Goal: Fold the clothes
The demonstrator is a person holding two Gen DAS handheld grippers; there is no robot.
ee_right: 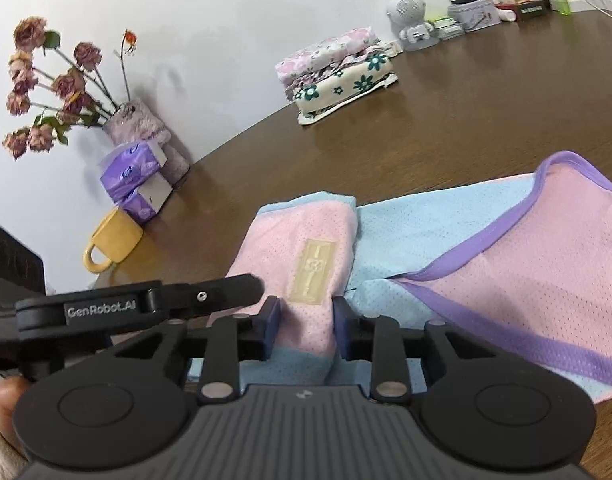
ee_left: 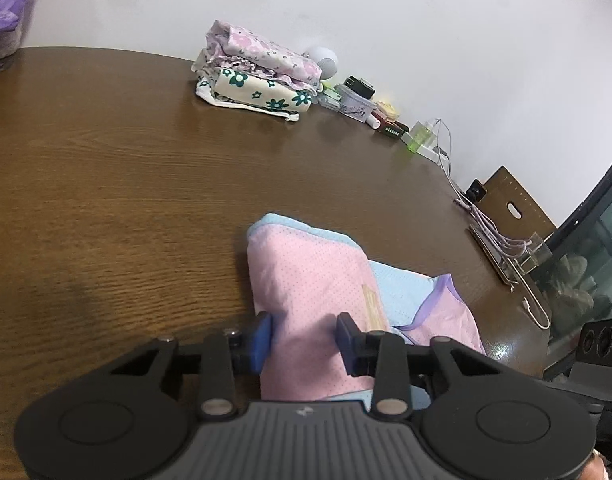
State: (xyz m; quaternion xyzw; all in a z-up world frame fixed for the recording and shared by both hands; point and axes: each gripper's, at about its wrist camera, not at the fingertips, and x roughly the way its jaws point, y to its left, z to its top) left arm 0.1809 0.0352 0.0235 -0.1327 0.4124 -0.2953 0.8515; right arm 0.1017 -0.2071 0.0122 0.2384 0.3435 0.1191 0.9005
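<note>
A pink and light-blue mesh garment (ee_right: 485,240) with purple trim lies partly folded on the brown wooden table (ee_left: 106,200). One pink flap with a tan label (ee_right: 311,276) is folded over its left side. My left gripper (ee_left: 306,336) is shut on the near edge of that pink flap (ee_left: 306,280), cloth bunched between the blue pads. My right gripper (ee_right: 306,320) is shut on the same flap just below the label. The left gripper's black body (ee_right: 146,300) shows at the right view's left edge, touching the cloth.
A stack of folded floral clothes (ee_left: 258,76) (ee_right: 337,72) sits at the table's far side. Small boxes, a white speaker (ee_right: 409,20), a green bottle (ee_left: 419,138) and cables line the wall. A yellow mug (ee_right: 112,246), purple tissue packs (ee_right: 136,182) and dried roses (ee_right: 54,84) stand left.
</note>
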